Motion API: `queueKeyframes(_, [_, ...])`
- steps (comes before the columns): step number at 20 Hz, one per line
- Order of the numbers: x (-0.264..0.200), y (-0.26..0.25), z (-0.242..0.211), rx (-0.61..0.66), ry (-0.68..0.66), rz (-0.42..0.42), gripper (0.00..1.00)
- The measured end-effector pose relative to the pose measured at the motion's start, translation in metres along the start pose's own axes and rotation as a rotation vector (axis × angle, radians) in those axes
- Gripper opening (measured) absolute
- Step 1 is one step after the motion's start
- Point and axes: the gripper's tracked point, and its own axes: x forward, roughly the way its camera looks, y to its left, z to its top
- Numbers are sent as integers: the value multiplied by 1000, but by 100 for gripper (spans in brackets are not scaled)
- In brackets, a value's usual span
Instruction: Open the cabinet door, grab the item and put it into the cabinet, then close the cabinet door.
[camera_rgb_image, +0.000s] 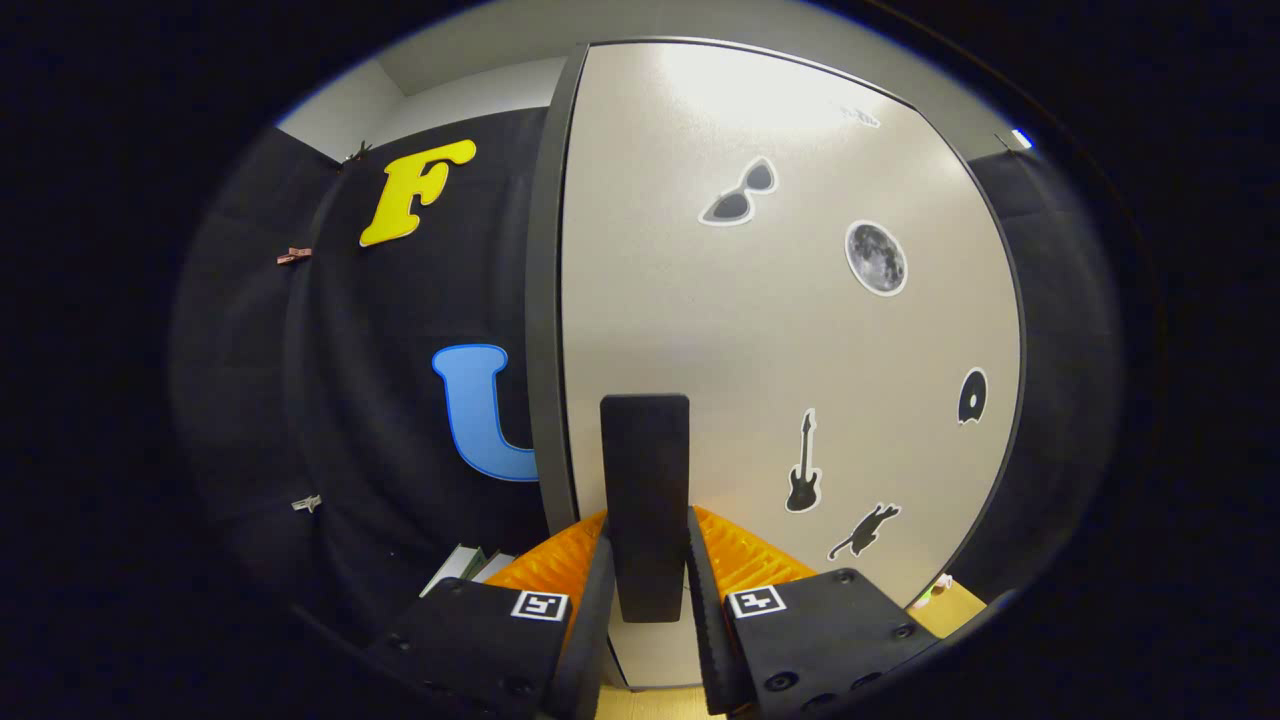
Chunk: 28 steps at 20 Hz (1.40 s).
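Tool (646, 590) closed narrowly on a black rectangular block (645, 500), both fingers (597, 610) pressing its sides, block standing upright between them, closed white cabinet door (780, 330) with stickers just beyond, orange ribbed part (745, 560) behind fingers, wooden worktop (960, 605) below

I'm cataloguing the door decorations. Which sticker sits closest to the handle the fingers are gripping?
The guitar sticker, just beside the black handle held in the gripper; the cat, record, moon and sunglasses stickers lie farther off on the cabinet door.

Black cloth wall (400, 400); pale ceiling (470, 60) above; wooden surface (960, 605) below.
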Motion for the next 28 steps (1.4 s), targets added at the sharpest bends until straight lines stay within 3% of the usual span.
queueKeyframes(1, [1, 0, 1, -10, -11, 1, 44])
queueKeyframes(2, [3, 0, -1, -27, -19, 0, 34])
queueKeyframes(6, [-3, 0, -2, -46, 1, 25, 26])
queueKeyframes(7, [-2, 0, 0, -37, 4, 38, 19])
queueKeyframes(20, [-64, -18, 2, -5, 13, 207, 19])
queueKeyframes(28, [-95, -47, 6, -10, -16, 198, 19])
